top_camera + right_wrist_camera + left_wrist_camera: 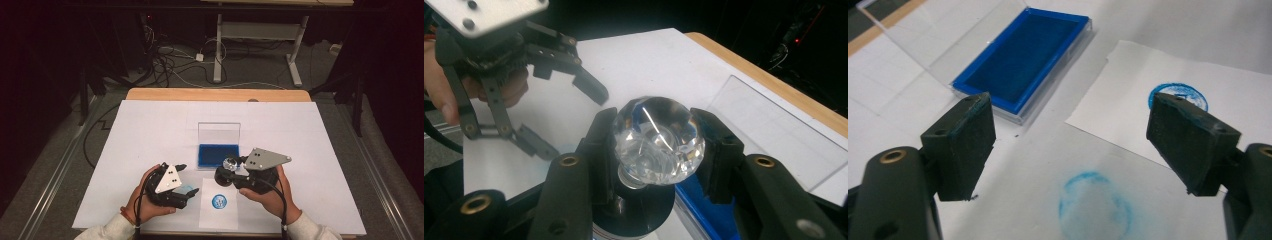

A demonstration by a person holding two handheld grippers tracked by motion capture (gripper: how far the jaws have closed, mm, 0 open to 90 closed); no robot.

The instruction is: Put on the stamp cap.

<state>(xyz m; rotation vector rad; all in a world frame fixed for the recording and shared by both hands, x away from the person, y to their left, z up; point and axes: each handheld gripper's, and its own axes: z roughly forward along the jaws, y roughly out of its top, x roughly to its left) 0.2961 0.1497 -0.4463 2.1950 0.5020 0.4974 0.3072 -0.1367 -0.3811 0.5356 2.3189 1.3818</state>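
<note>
White sheeting covers the counter (150,130), with dark floor and cables beyond it at the top of the high view. Near the middle sits the ink pad (218,155), a blue tray with its clear lid (219,132) standing open behind it. Below it lies a paper slip (218,212) carrying one round blue print (218,201).

My right hand-held gripper (229,167) is clamped on the stamp (659,137) by its faceted glass knob, jaws pressing either side, and I hold it just off the lower right corner of the pad. My left hand-held gripper (1073,135) is spread wide with nothing between its jaws, at lower left of the high view beside the slip; a smeared blue ring (1095,205) marks the sheeting under it.

I judge this to be the stretch between inking and printing: the stamp is lifted, close to the pad. Which way it is heading I cannot tell.

Next I would need the base brought flat and square over its target, pressed straight down without sliding. My free left gripper could pin the slip's edge first, since the loose paper may lift with the stamp.
</note>
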